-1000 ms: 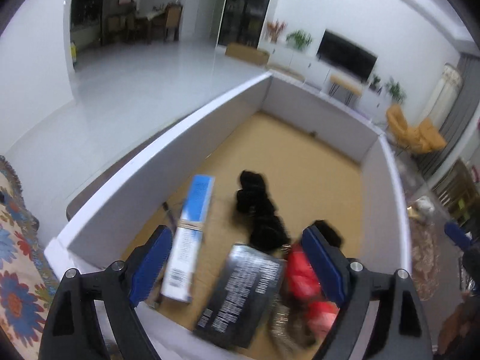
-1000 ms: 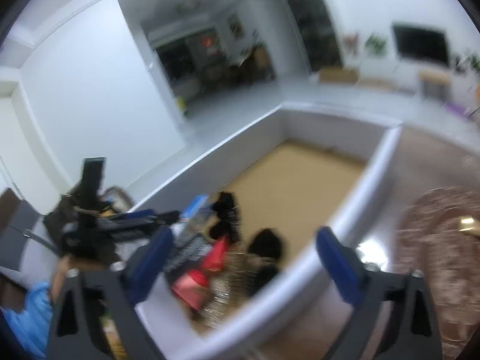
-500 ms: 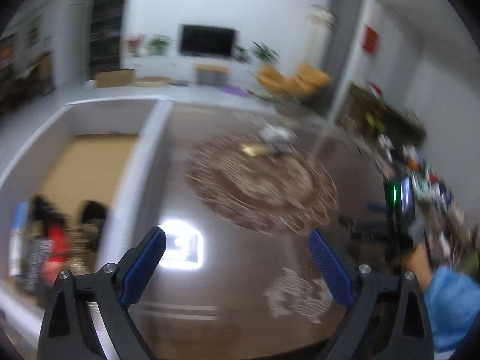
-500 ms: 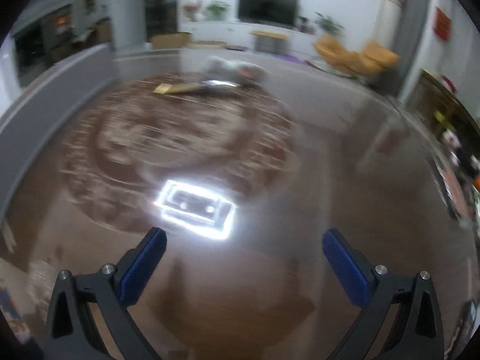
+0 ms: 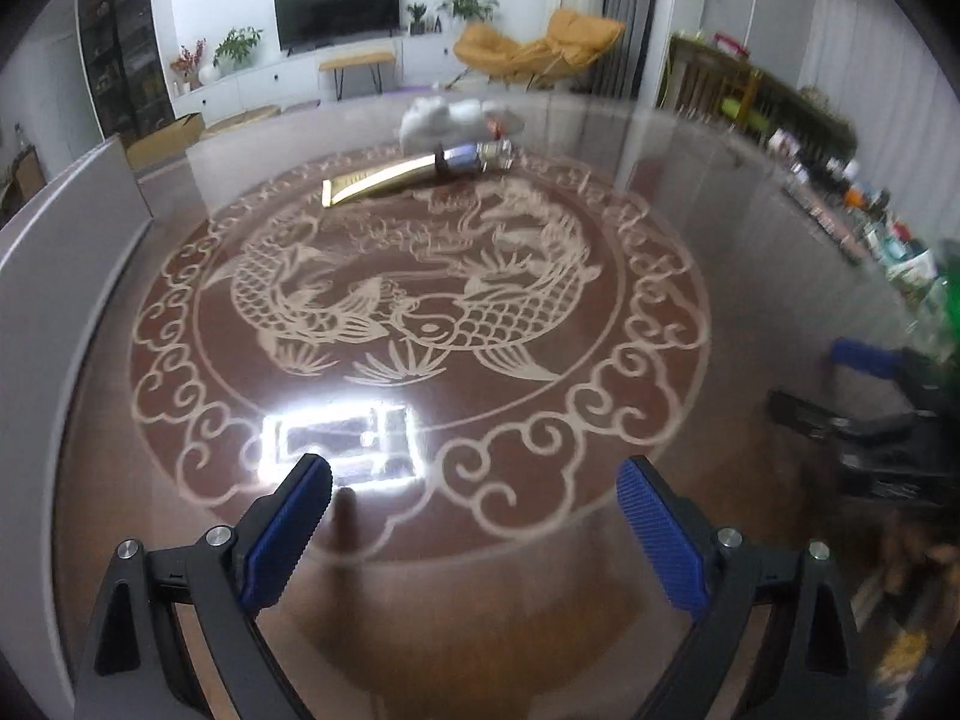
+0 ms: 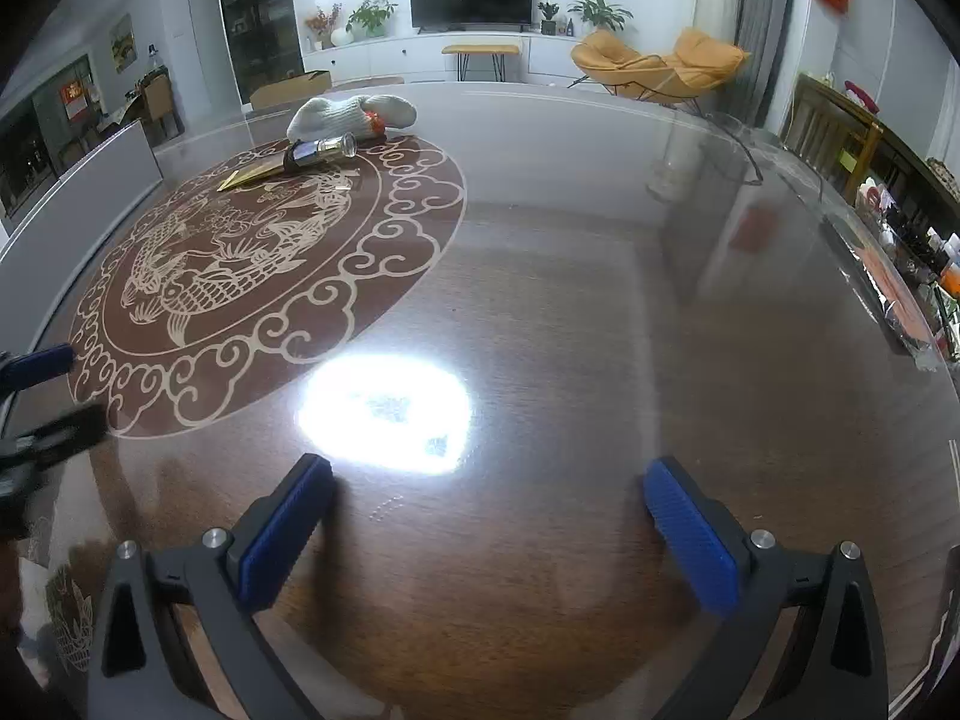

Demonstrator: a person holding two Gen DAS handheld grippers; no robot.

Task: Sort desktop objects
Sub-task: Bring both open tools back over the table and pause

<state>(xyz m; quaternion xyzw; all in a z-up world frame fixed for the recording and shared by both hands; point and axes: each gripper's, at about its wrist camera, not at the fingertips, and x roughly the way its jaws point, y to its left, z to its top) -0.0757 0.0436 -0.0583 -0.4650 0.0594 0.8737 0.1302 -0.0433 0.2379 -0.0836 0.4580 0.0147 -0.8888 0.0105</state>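
- Partition wall [image 5: 66, 276], white, runs along the far left edge of the table [image 5: 480, 630]; in the right wrist view it shows at [image 6: 72, 198].
- My left tool [image 5: 474, 516]: blue pads wide apart, nothing between them, pointing down at the glossy brown table. From the right wrist view one blue pad of it shows at the left edge [image 6: 36, 363].
- Round fish-pattern inlay [image 5: 420, 324] lies ahead of my left tool; a bright lamp reflection [image 5: 339, 438] sits on its near rim, just beyond the left pad.
- Task things are at the far rim of the inlay, well apart from both tools: a flat gold strip [image 5: 378, 183], lying on the table; touching its right end, a small bottle [image 5: 474, 157] on its side with a dark-blue body and clear end; just behind these, a white knitted item [image 5: 447, 114] with a small red-orange piece at its right. Material of the strip I cannot tell.
- Same group in the right wrist view: gold strip [image 6: 252, 173], bottle [image 6: 321, 151], white knitted item [image 6: 348, 111], all upper left.
- My right tool [image 6: 489, 513]: pads wide apart, empty, over bare wood-grain table right of the inlay, a second glare patch [image 6: 384, 414] just ahead. In the left wrist view it appears blurred at the right edge [image 5: 867, 360].
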